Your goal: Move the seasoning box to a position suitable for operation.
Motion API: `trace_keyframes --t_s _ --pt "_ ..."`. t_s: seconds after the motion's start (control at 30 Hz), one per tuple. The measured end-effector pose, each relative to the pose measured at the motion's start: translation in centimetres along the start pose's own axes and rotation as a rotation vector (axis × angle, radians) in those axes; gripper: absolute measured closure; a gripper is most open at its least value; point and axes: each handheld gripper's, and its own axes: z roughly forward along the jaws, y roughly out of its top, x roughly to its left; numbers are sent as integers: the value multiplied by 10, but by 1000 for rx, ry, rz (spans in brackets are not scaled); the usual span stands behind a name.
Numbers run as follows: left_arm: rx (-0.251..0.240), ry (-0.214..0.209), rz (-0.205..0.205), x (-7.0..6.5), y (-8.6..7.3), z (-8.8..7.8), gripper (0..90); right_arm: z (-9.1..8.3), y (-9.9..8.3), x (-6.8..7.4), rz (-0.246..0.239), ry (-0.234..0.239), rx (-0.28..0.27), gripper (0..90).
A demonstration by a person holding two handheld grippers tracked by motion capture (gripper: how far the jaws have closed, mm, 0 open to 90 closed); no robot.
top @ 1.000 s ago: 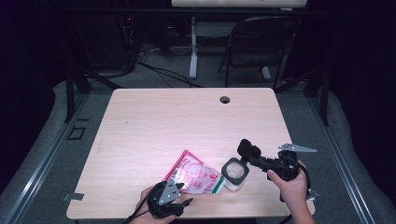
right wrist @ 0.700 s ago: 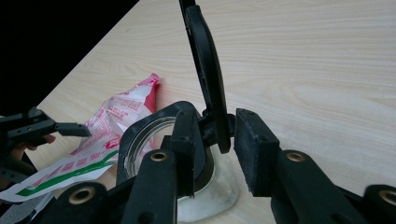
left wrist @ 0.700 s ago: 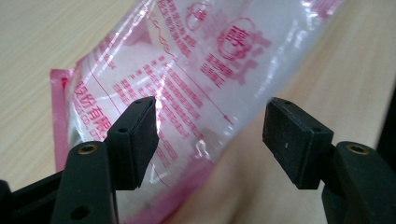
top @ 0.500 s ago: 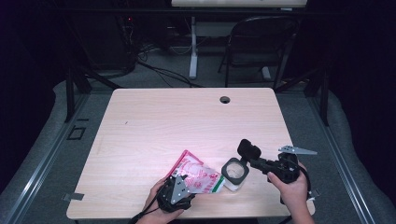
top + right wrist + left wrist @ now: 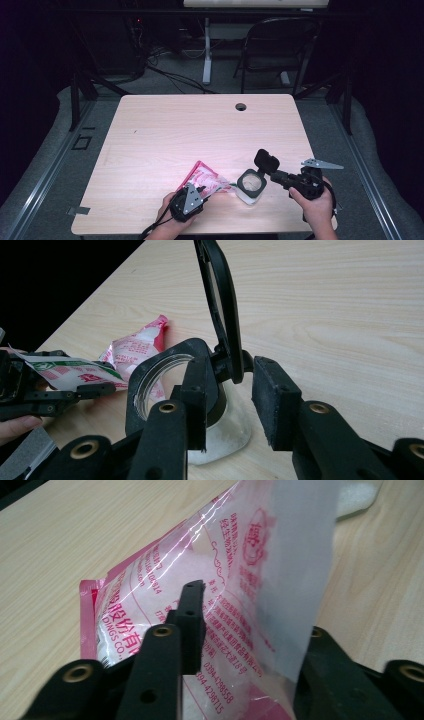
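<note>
A pink and white printed plastic bag [image 5: 204, 180] holding white powder lies on the near part of a light wooden table [image 5: 200, 130], one end lifted off the surface. The left gripper [image 5: 200, 192], held in a hand [image 5: 167, 220] at the table's near edge, has that lifted end between its jaws. In the left gripper view the bag [image 5: 200, 610] rises straight ahead of the tool, its film passing between the two black jaws, which are closed on it; red lettering and a round seal show on the film.

Just beside the bag, on the side away from the left gripper, stands a clear jar [image 5: 250, 186] with a black collar and a hinged black lid [image 5: 266, 161] flipped up and open. White powder sits in the jar's bottom. The right gripper [image 5: 272, 175], held in the other hand [image 5: 317, 205], reaches to the jar at the lid's hinge. In the right gripper view the jar [image 5: 170, 390] sits directly in front of the jaws, with the upright lid [image 5: 220, 305] standing between them; the jaws flank the hinge, and whether they actually press on it I cannot tell. Farther off in that view, the left gripper [image 5: 40, 390] holds the bag's [image 5: 125, 357] end up beside the jar's mouth.

Beyond the table's far edge stands a dark folding chair [image 5: 280, 50] on a grey floor.
</note>
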Motion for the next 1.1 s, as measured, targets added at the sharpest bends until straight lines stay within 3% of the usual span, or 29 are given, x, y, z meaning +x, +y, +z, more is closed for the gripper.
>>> trace_keyframes --t_s 0.3,0.5,0.63,0.77,1.1 --pt "14 -41 -26 5 2 0 893 -6 0 -2 2 -7 -13 673" --pt "13 -50 -50 11 6 -6 900 -9 0 -3 0 -8 -19 671" --pt "-3 -55 -90 19 8 -13 900 -11 1 -3 0 -9 -27 669" --pt "-28 -62 -154 31 10 -22 900 -12 2 -4 1 -9 -31 669" --pt "-73 -34 -183 52 16 -38 900 -11 2 -3 -2 -8 -31 666"
